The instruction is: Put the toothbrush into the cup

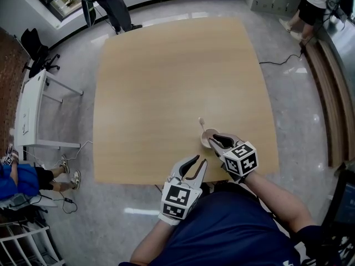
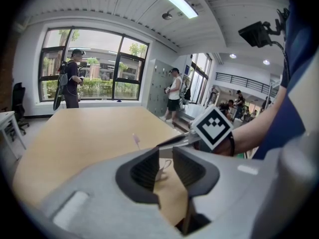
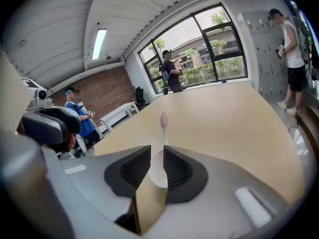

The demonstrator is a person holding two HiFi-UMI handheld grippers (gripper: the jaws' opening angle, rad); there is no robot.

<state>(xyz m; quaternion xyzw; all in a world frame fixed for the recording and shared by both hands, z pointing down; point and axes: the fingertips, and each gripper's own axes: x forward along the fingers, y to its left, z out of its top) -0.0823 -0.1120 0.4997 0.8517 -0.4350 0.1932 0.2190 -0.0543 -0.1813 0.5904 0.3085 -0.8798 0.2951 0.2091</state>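
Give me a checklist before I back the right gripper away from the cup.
1. Toothbrush standing in the cup, head up: ok.
2. Cup upright on the table: ok.
3. Right gripper jaws apart, gripping nothing: ok.
4. Right gripper's tips clear of the cup's rim: cannot tell; they sit right at it.
5. Left gripper open, empty, apart from the cup: ok.

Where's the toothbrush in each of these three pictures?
Head view: toothbrush, right of centre, standing in the cup.
Left gripper view: just left of centre, small and thin.
Right gripper view: dead centre, upright.
Shared landmark: the cup, in all three.
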